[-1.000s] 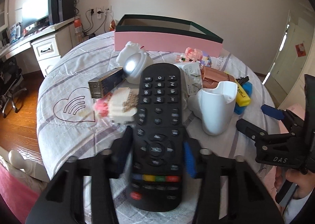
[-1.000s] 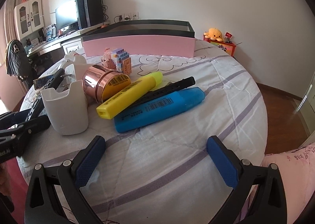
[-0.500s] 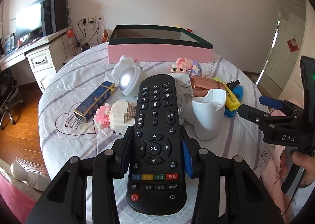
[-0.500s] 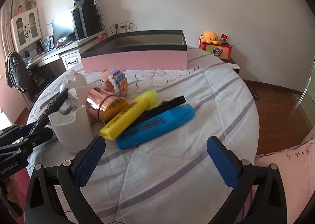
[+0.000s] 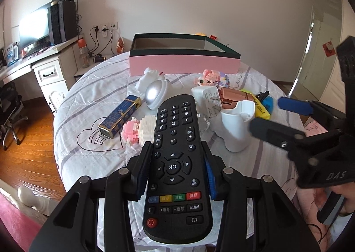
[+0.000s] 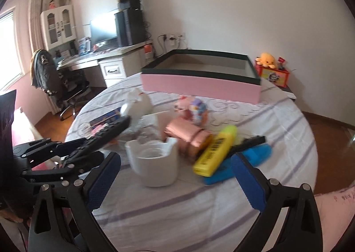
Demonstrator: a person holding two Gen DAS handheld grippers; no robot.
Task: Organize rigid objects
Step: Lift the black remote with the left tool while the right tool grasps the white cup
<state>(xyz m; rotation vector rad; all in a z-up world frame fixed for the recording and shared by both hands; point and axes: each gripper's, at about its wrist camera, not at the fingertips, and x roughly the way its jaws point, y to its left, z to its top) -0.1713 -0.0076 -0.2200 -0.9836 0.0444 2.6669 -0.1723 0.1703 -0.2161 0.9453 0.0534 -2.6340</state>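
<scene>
**K:** Two grippers in frame. Left gripper is clamped on the long black plastic remote control, pads on its side edges about mid-body, level with the OK ring. Remote is off the round worktop with the striped white cloth, keypad up, tip pointing at the shallow pink box with the dark green rim.

**M:** Right side?

**K:** Right gripper is spread wide, holding nothing, hovering low over the near edge, aimed at the white ceramic-looking cup with ear-shaped rim.

**M:** How will the remote handle?

**K:** My read: light, stiff shell, smooth sides, so a bit slippery. The mid-body hold looks balanced, roughly equal length sticking out each end. Rubber keys give, so stay on the edges, not the face.

**M:** Box state?

**K:** Far side of the worktop, open top, looks empty from what shows. Clutter sits between: block figures, white round lamp, rose-gold can, yellow and blue markers.

**M:** Cup?

**K:** Probably heavier and brittle. Rim or one wall is the likely grip, set down gently.
</scene>
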